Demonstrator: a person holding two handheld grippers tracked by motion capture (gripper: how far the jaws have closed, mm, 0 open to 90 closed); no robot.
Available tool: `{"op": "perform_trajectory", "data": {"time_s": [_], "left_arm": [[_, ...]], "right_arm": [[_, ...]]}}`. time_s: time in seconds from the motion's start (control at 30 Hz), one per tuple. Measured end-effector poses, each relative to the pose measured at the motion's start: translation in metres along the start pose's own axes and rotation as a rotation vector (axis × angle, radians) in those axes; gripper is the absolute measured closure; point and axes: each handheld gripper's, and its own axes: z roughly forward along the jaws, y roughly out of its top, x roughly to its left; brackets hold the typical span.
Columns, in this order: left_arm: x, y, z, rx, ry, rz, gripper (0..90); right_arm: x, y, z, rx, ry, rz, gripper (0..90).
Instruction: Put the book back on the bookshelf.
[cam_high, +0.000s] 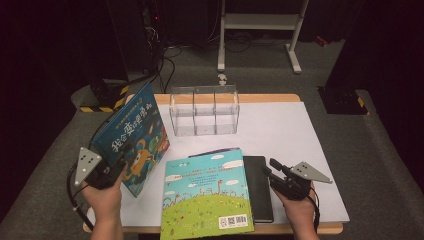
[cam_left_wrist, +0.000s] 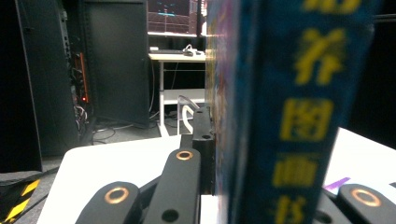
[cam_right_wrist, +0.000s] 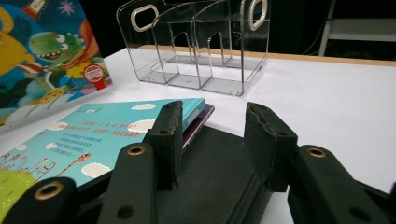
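While the left gripper (cam_high: 116, 169) clamps a blue picture book (cam_high: 134, 137) tilted above the table's left edge, the right gripper (cam_high: 274, 172) hovers with parted, empty jaws over a black notebook (cam_high: 260, 187); bare white tabletop (cam_high: 280, 130) lies beyond.

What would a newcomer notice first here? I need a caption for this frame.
The blue picture book, lifted and tilted at the table's left, clamped in the left gripper. Then the bright green-and-sky book lying flat at front centre, and the clear divided rack standing behind it.
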Motion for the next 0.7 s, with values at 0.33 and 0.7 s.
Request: {"op": "perform_trajectory", "data": {"time_s": [0.33,0.7], "left_arm": [[-0.001,0.001,0.026,-0.007,0.004,-0.008,83.1],[-0.024,0.011,0.050,-0.030,-0.036,-0.028,83.1]], "right_arm": [[-0.002,-0.001,-0.004,-0.001,-0.011,0.003,57.1],[0.000,0.000,-0.002,-0.005,0.000,-0.003,57.3]]}}
